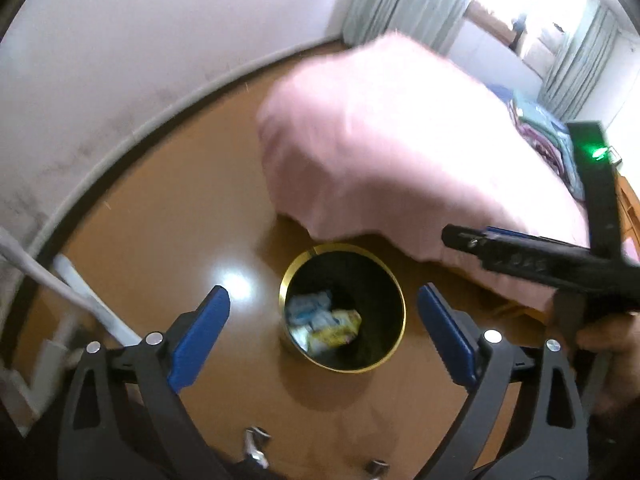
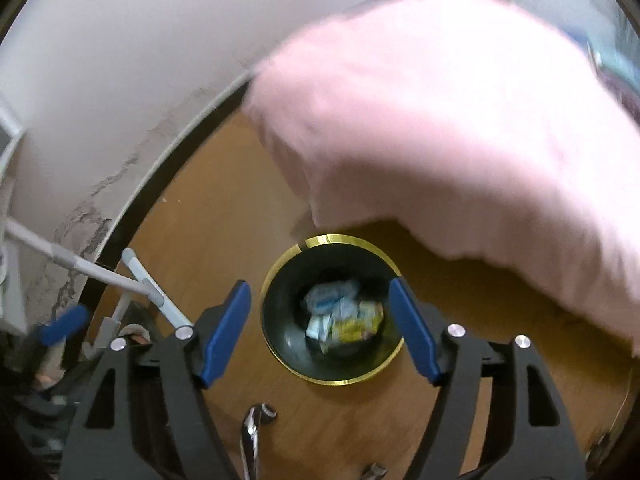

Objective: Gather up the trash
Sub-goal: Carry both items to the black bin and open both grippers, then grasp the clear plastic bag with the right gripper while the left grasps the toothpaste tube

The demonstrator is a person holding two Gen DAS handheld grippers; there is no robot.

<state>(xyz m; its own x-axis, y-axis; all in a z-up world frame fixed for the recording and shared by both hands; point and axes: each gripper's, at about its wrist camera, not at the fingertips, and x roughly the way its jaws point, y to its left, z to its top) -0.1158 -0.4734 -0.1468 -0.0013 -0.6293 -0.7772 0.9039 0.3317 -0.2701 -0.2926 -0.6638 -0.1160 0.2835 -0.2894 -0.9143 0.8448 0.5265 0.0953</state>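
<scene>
Left claw (image 1: 324, 320) spread wide, blue pads apart, nothing between them, touching nothing; hangs above the bin (image 1: 342, 308), a black round can with gold rim on the wooden floor (image 1: 160, 208); right claw (image 2: 320, 328) also released, pads straddling the bin's mouth from above, empty; trash (image 2: 344, 316), crumpled blue-white and yellow wrappers, lies at the bin's bottom; pink bedding (image 2: 460, 128) overhangs just behind the bin's rim, blurred; grey tube frame (image 2: 136, 284) left of the bin by the wall.
</scene>
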